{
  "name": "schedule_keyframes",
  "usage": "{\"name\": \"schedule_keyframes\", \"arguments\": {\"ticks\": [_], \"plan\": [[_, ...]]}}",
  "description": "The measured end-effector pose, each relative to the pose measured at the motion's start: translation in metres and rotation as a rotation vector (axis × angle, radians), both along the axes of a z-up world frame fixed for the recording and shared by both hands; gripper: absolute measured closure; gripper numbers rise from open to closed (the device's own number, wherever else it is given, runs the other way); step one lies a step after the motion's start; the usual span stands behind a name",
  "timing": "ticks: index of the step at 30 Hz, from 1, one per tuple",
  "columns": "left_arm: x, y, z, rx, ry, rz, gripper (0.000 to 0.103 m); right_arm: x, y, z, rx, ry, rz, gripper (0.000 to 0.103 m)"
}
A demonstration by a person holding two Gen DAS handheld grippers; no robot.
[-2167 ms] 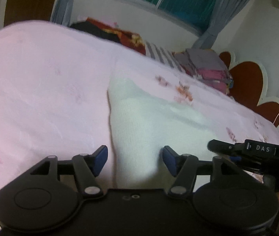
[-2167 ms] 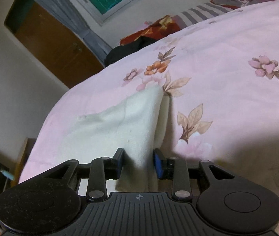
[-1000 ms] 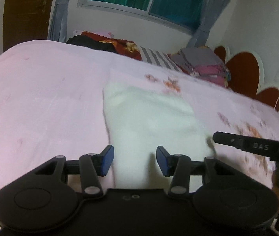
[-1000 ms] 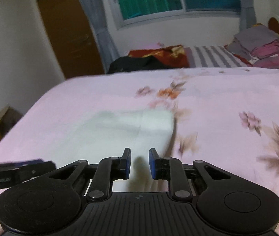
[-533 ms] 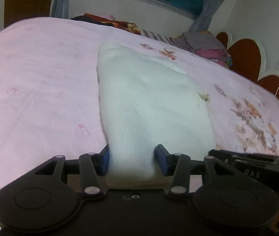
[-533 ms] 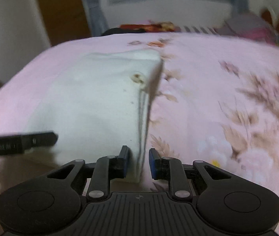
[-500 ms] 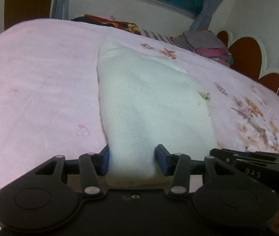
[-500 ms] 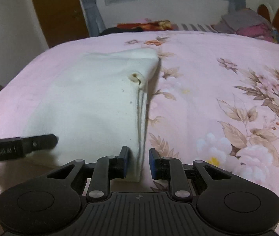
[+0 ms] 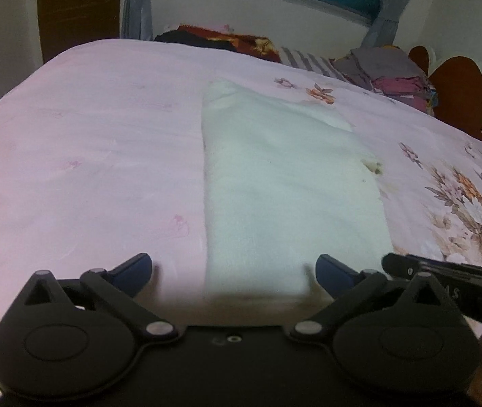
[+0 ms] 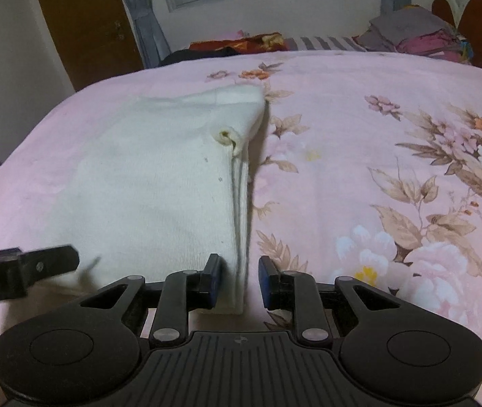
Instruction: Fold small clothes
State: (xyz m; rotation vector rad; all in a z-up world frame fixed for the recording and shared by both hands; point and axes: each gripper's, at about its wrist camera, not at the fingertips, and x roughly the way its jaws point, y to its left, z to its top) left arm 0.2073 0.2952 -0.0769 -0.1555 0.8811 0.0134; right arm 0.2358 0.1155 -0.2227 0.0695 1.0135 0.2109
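A cream knitted garment point(image 9: 285, 186) lies folded flat on the pink flowered bedsheet point(image 9: 88, 152), its long sides running away from me. My left gripper point(image 9: 232, 264) hovers over its near left corner; the jaws are opening wide and neither pad touches the fabric between them. In the right wrist view the same garment point(image 10: 159, 186) shows stacked layers along its right edge and a small loop point(image 10: 225, 135). My right gripper point(image 10: 237, 271) is shut narrowly on the near right corner. The left gripper's finger point(image 10: 23, 268) shows at the left edge there.
A pile of folded clothes point(image 9: 390, 74) sits by the heart-shaped headboard point(image 9: 458, 84). Dark and red fabrics point(image 9: 213, 39) lie along the bed's far edge under the window. A brown door point(image 9: 78, 10) stands at the far left. Bare sheet point(image 10: 376, 135) spreads right of the garment.
The left jaws have sprung wide apart and let go of the garment's near corner, which now lies flat. The right gripper has stayed narrow on its corner and barely moved.
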Motion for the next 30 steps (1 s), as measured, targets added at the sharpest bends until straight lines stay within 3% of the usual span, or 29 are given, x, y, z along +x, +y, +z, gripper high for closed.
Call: {"name": "schedule_keyframes", "arguments": {"ticks": [5,9,10,12,20,23,26,30], "plan": [[-0.029,-0.008,0.026,0.012,-0.013,0.018,0.0,-0.021,-0.008,0.025,0.042,-0.046,0.001,0.08],[-0.064,-0.025,0.051,0.088,-0.045,0.04,0.0,-0.052,-0.021,0.051,0.077,-0.068,0.015,0.077],[-0.073,-0.028,0.057,0.099,-0.06,0.041,0.0,-0.062,-0.025,0.058,0.084,-0.073,0.019,0.072],[-0.1,-0.035,0.071,0.109,-0.092,0.052,0.0,-0.084,-0.033,0.073,0.098,-0.091,0.029,0.03],[-0.195,-0.061,0.126,0.129,-0.225,0.122,0.0,-0.172,-0.052,0.146,0.071,-0.172,0.087,0.028],[-0.222,-0.064,0.145,0.116,-0.239,0.164,0.0,-0.202,-0.058,0.179,0.05,-0.227,0.086,0.005],[-0.242,-0.065,0.155,0.099,-0.246,0.172,0.001,-0.233,-0.062,0.211,0.041,-0.318,0.097,0.0],[-0.261,-0.071,0.165,0.132,-0.256,0.172,0.001,-0.265,-0.059,0.242,0.029,-0.396,0.108,0.0]]}}
